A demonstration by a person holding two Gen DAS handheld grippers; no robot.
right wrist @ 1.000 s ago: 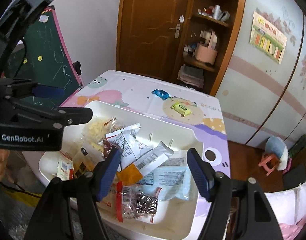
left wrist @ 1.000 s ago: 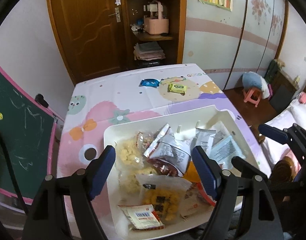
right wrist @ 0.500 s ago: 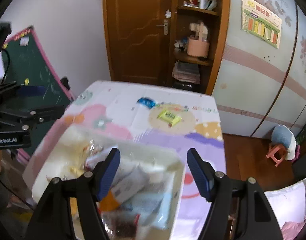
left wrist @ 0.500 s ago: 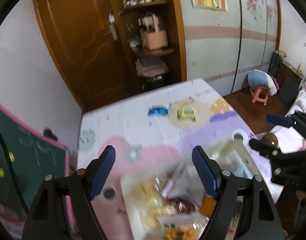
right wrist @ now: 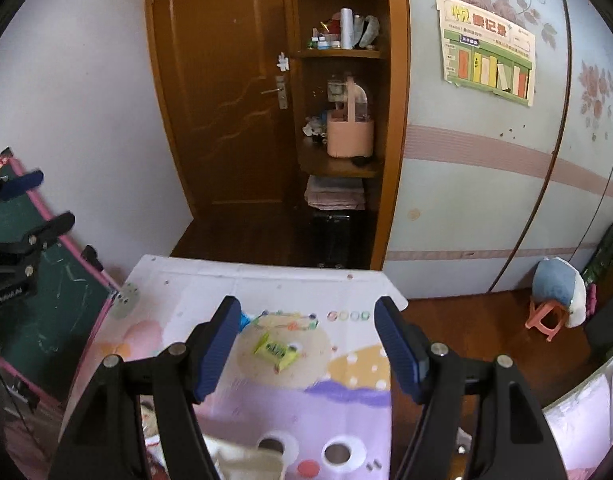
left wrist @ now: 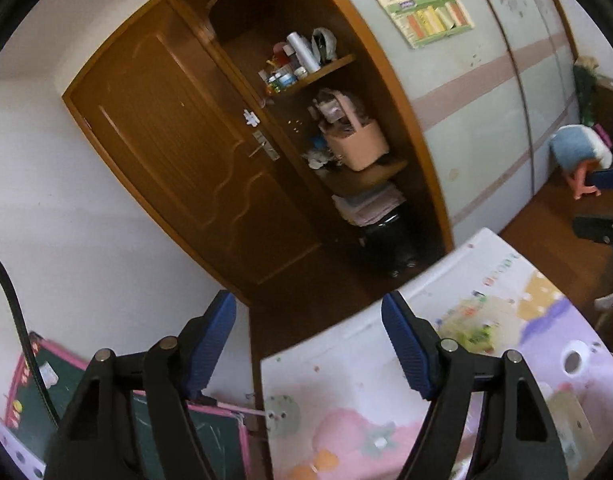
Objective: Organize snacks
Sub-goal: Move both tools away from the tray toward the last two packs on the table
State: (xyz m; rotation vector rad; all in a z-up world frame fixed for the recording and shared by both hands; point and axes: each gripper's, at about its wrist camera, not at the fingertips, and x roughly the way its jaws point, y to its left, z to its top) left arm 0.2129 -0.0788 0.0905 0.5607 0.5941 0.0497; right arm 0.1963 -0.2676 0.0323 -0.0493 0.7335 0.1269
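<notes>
Both grippers have lifted off the tray toward the table's (right wrist: 266,280) far end; my right gripper (right wrist: 306,346), jaws apart and empty, frames the yellow snack (right wrist: 275,350) lying crosswise; left gripper (left wrist: 308,346) closing on nothing, aims off-table

The counter (right wrist: 266,284) lies mostly bare; only a yellow snack (right wrist: 275,350) and a blue packet (right wrist: 244,320) interrupt it.

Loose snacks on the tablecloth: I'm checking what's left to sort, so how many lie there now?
2. A yellow-green packet lies on the beige circle of the tablecloth; a blue packet peeks out beside the right tongs' left finger. Others may be hidden behind the tongs.
</notes>
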